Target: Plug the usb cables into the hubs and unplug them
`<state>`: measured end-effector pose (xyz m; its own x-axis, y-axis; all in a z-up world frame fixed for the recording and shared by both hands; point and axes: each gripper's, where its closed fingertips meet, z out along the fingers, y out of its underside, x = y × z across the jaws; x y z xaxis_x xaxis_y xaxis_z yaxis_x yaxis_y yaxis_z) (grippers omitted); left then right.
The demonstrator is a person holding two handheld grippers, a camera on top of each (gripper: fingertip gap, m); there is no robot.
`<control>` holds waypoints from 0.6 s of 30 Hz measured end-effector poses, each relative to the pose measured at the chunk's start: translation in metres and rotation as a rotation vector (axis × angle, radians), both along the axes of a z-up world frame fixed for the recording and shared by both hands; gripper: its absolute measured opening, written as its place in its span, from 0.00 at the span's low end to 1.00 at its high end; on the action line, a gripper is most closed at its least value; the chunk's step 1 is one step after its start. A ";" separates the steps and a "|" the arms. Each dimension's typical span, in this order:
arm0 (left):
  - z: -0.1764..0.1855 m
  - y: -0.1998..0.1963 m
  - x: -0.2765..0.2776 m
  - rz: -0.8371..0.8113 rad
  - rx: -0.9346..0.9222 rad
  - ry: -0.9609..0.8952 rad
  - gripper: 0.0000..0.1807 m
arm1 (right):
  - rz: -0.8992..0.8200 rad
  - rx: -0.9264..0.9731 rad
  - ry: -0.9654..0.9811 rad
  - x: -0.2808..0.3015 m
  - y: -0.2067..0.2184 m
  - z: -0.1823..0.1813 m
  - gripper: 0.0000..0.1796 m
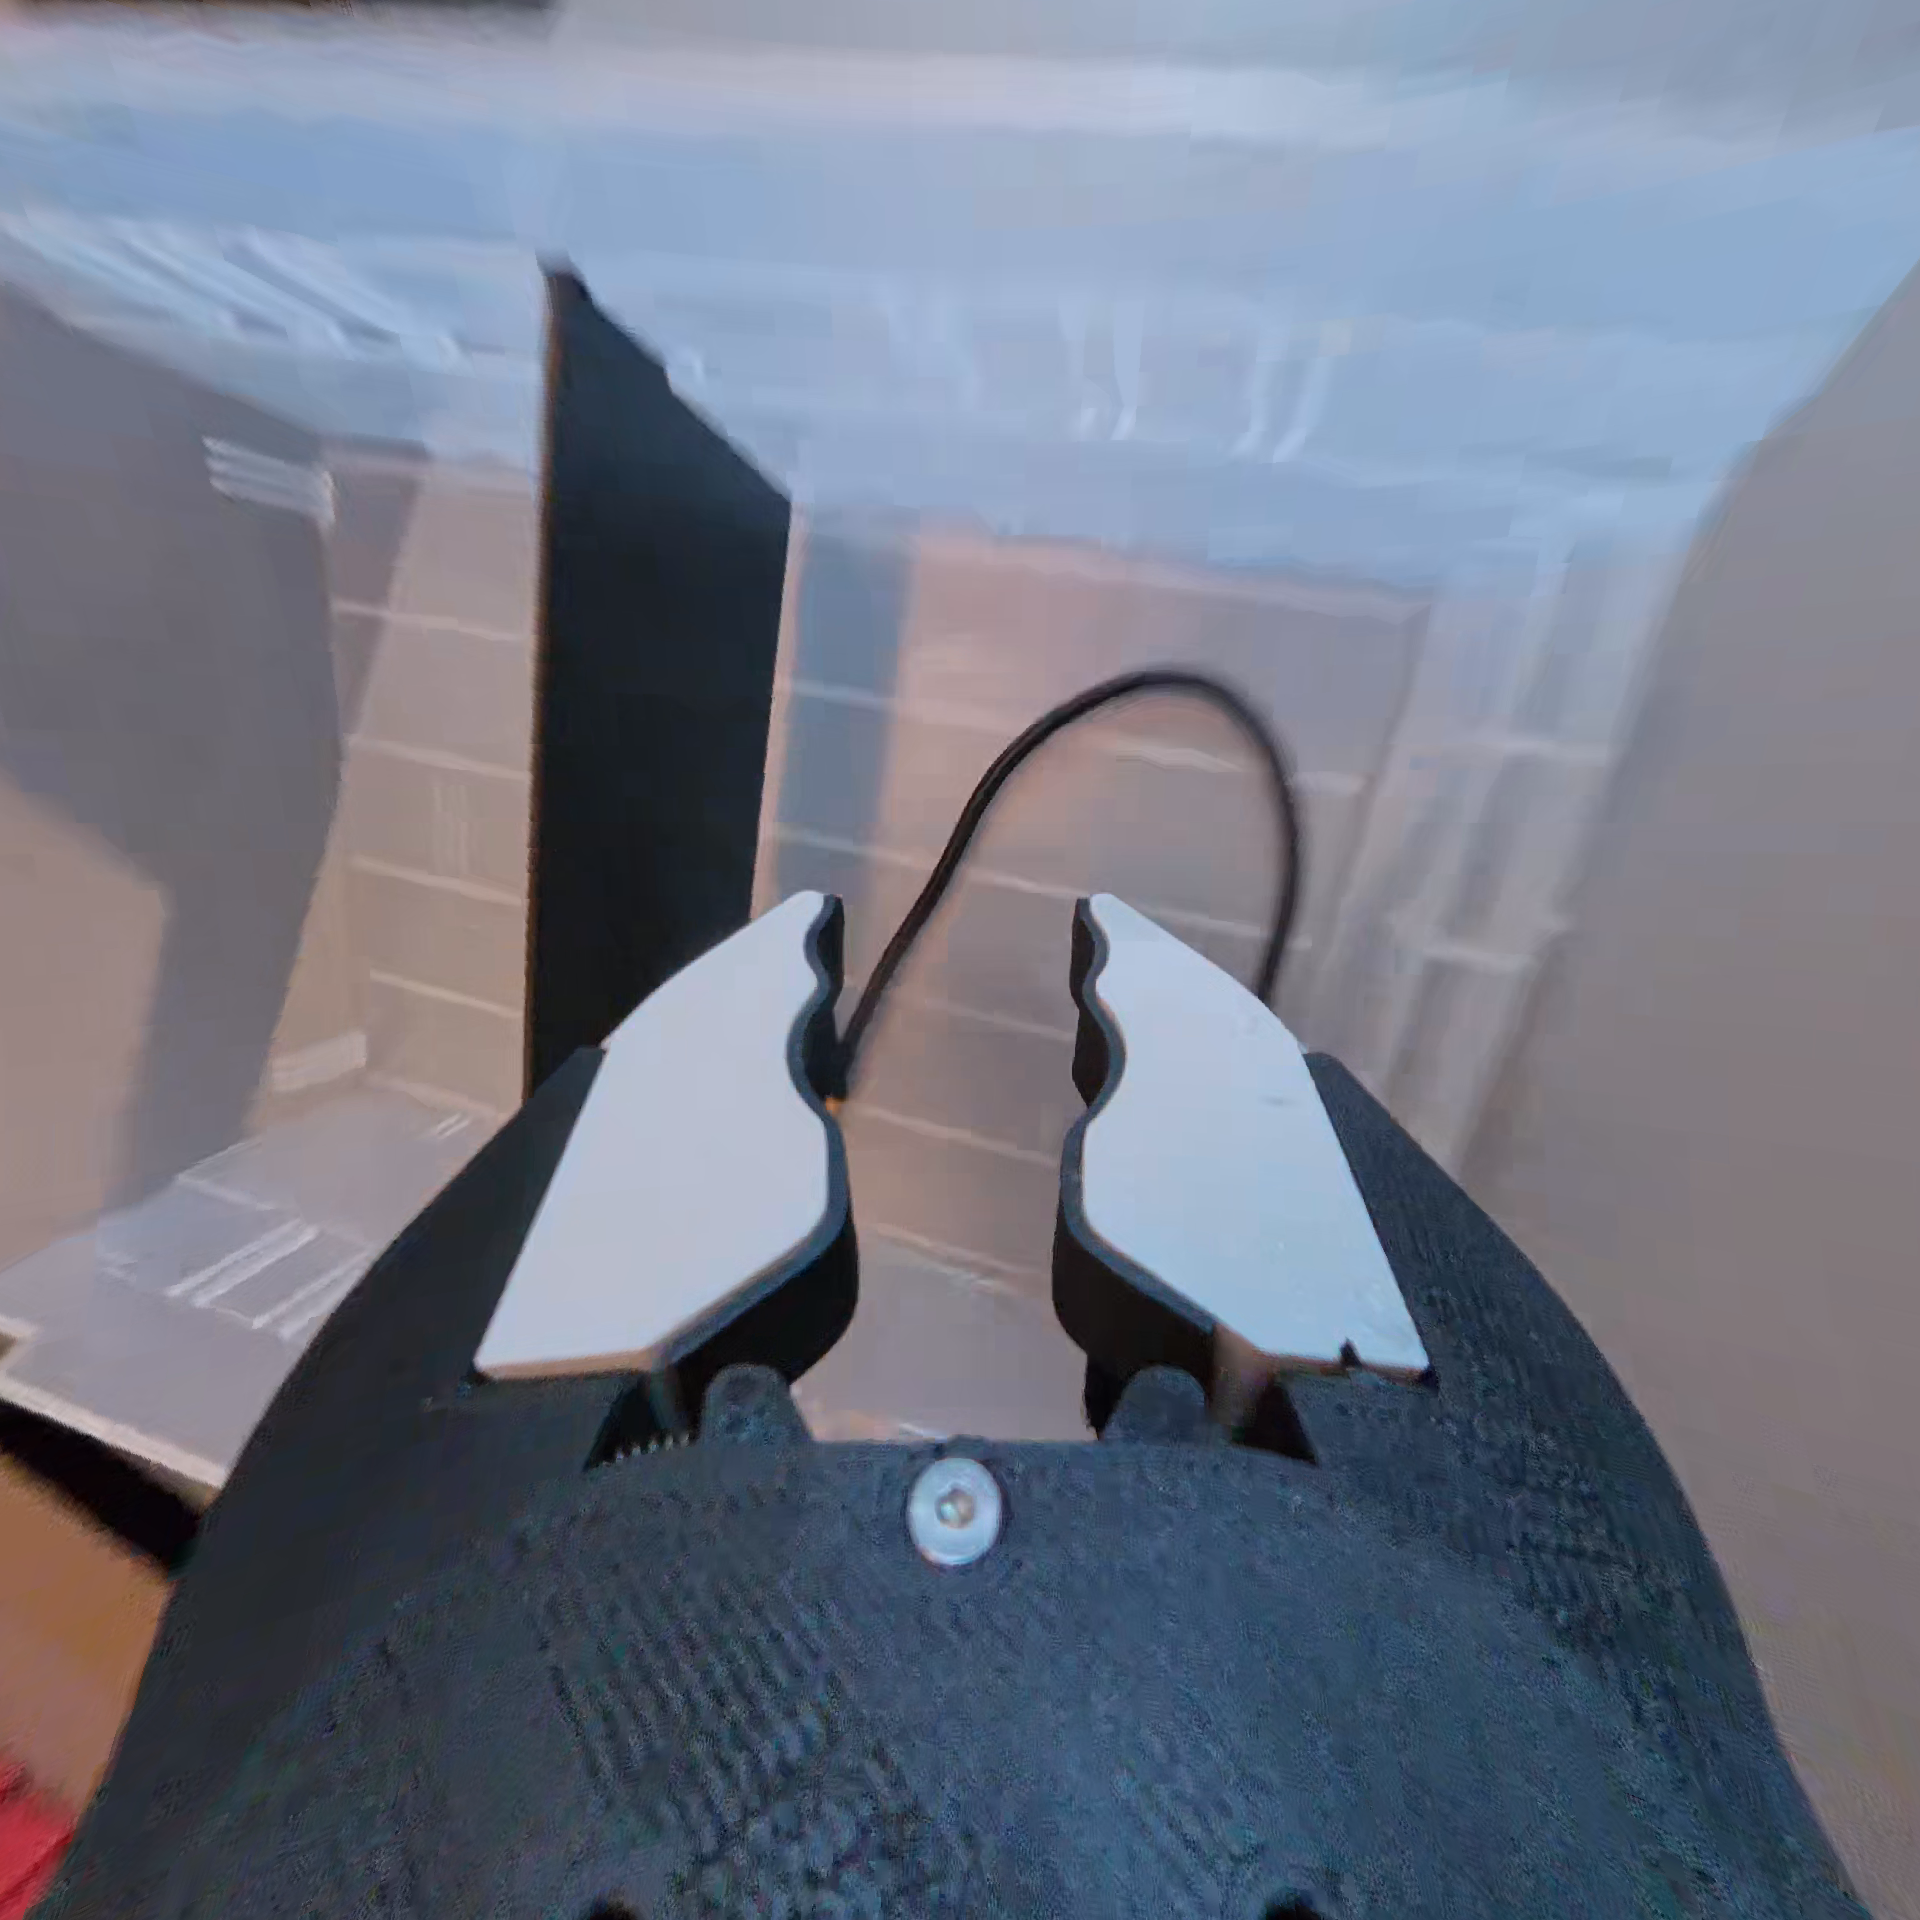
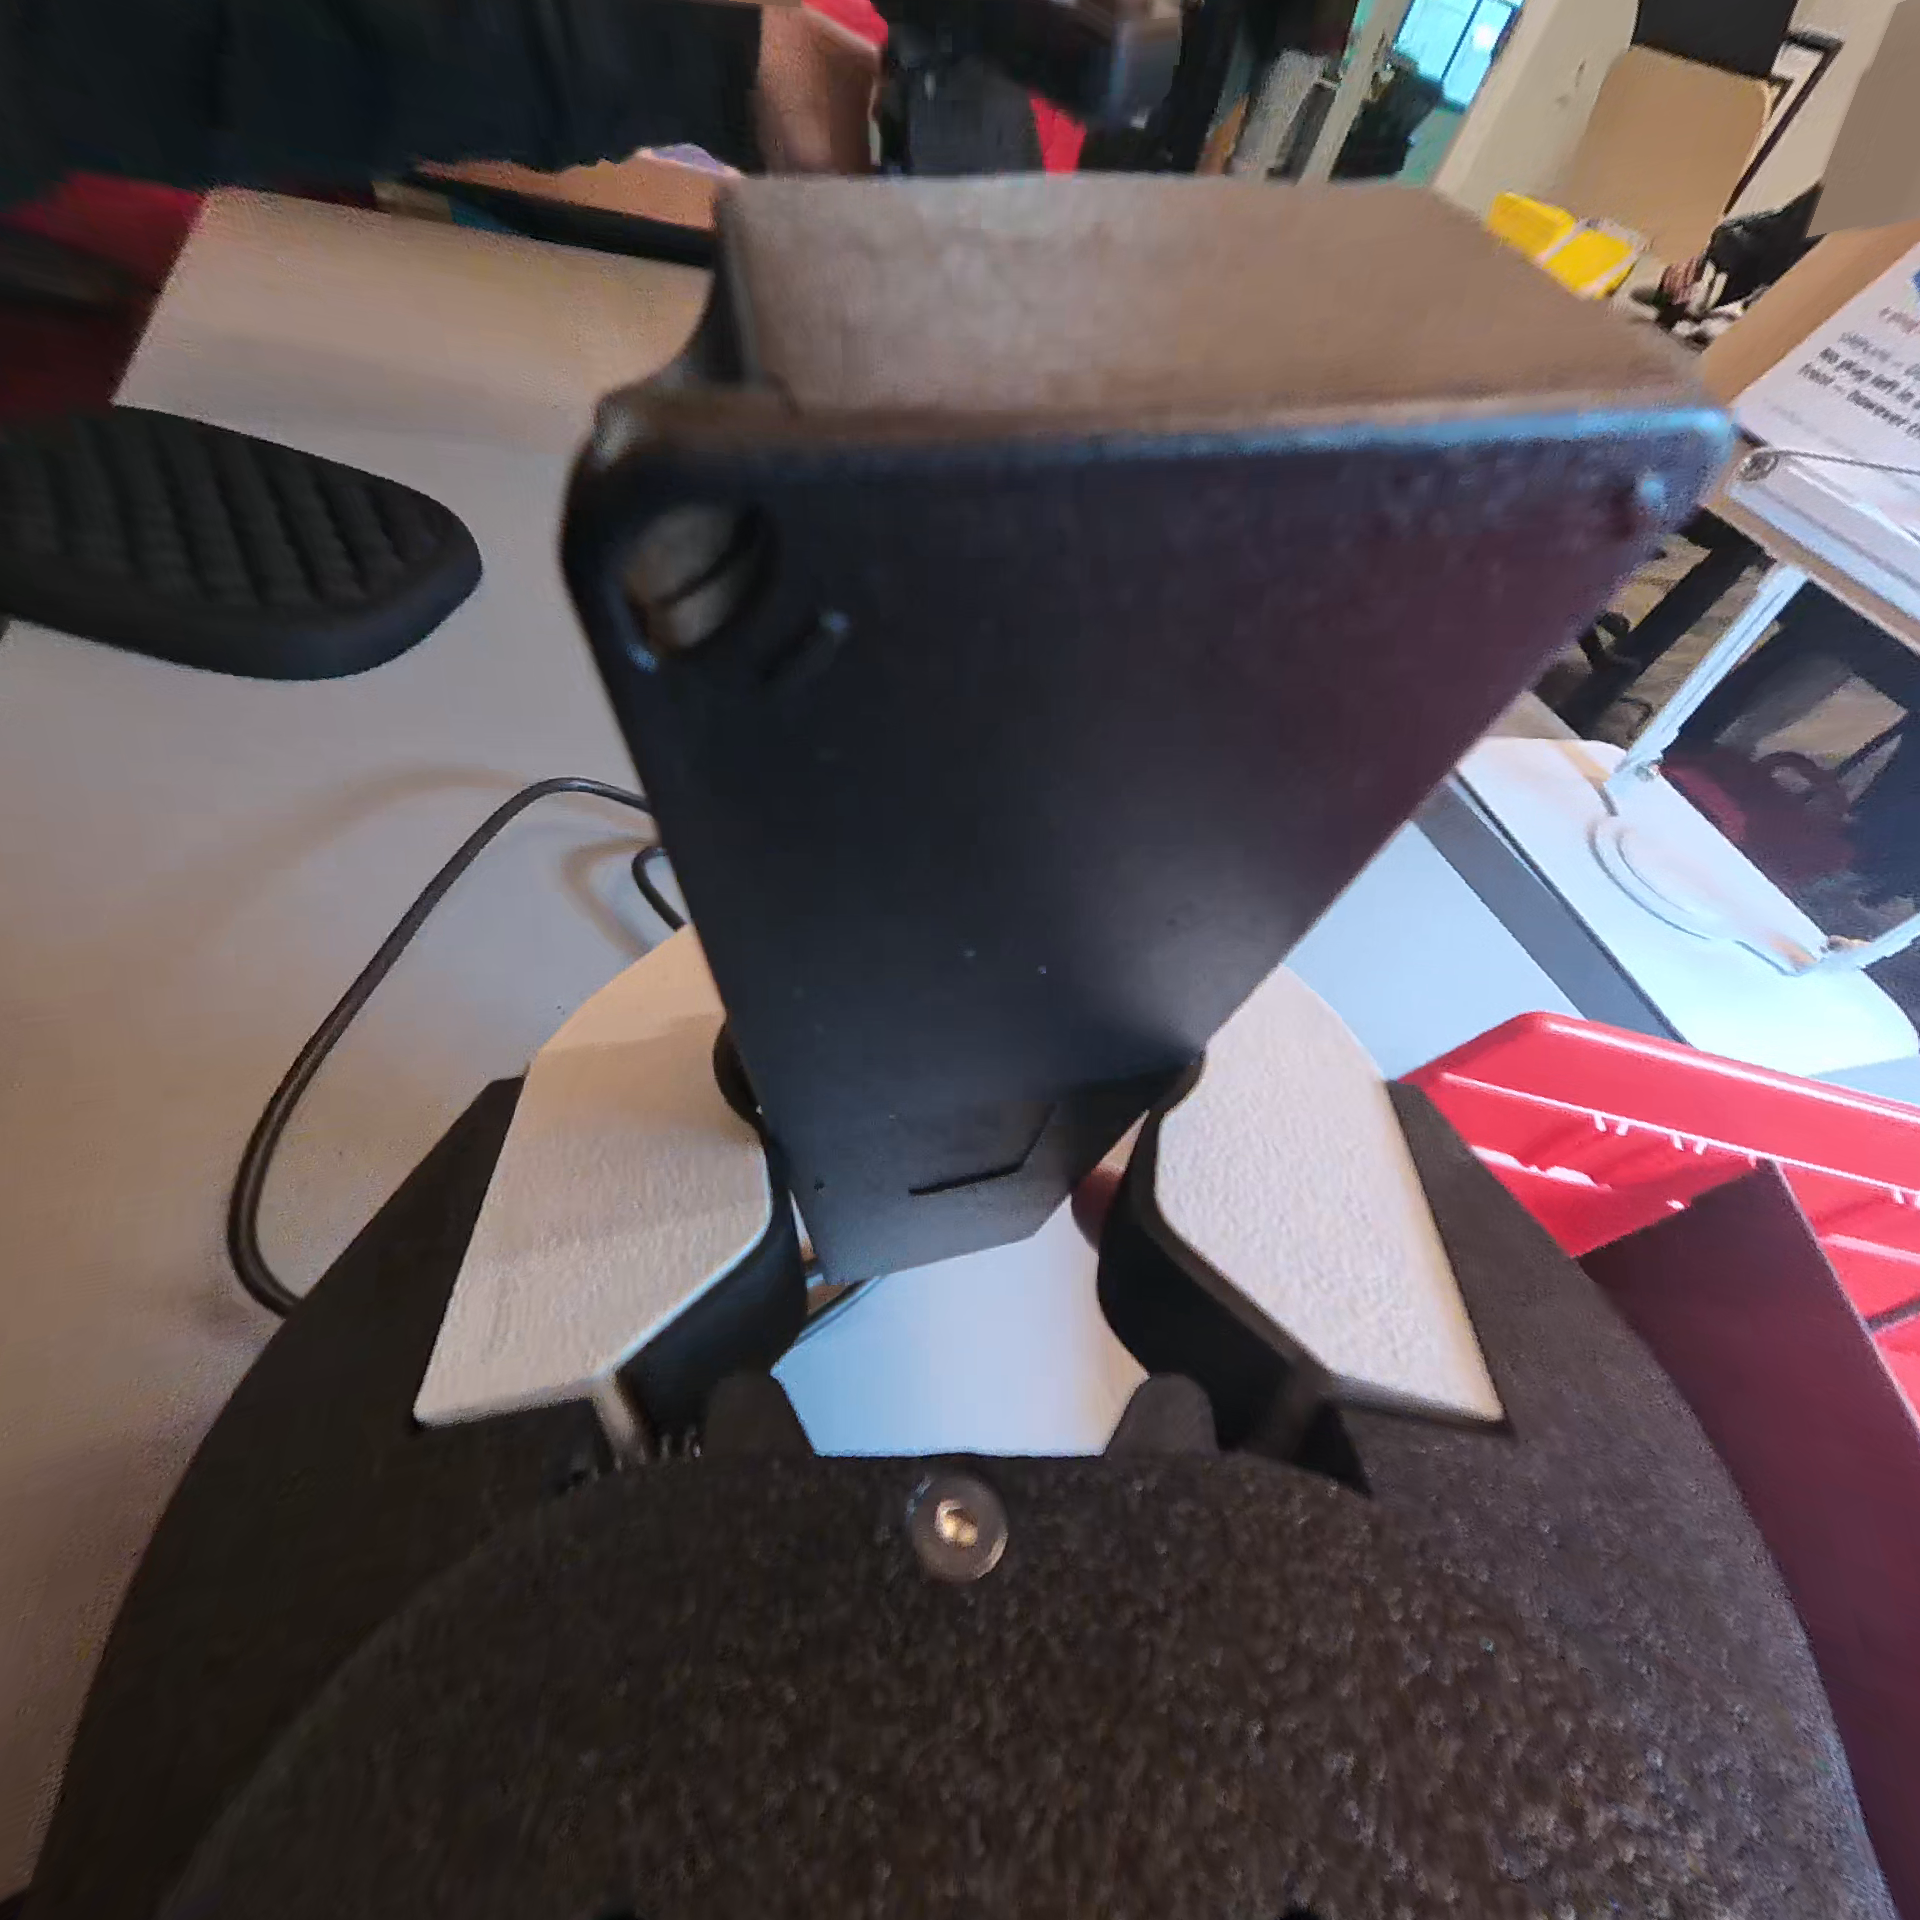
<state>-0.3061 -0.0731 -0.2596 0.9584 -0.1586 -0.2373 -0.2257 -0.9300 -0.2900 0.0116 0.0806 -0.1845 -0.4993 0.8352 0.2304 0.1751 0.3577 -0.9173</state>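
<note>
Right gripper (image 2: 961,1174) clamps the dark hub (image 2: 1091,727) by its lower corner (tilted). Left gripper (image 1: 956,935) empty, jaws narrowly apart, black cable (image 1: 1143,691) looping ahead. Steady hub before mating.

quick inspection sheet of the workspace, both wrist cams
surface: pale tabletop.
job's things: black hub box clamped in the right gripper; no usb plug seen.
clutter: black textured pad, red bin.
grippers: left gripper open, empty; right shut on the box.
cables: black cable arching ahead of the left fingers; black cable loop on the table.
surroundings: clear plastic bin, black upright panel, acrylic sign stand.
</note>
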 end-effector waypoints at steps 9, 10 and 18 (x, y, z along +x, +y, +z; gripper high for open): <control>-0.041 -0.009 -0.020 -0.058 -0.261 -0.005 0.16 | -0.055 0.069 -0.030 0.001 0.016 -0.013 0.39; -0.042 -0.010 -0.018 -0.053 -0.270 -0.032 0.12 | -0.052 0.071 -0.028 0.001 0.016 -0.013 0.40; -0.039 -0.018 0.000 0.009 -0.252 -0.119 0.02 | -0.054 0.070 0.042 -0.001 0.014 -0.005 0.40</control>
<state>-0.3063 -0.0907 -0.2987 0.9788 -0.1900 -0.0768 -0.1956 -0.9779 -0.0735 0.0107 0.0950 -0.1898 -0.4428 0.8418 0.3087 0.1580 0.4122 -0.8973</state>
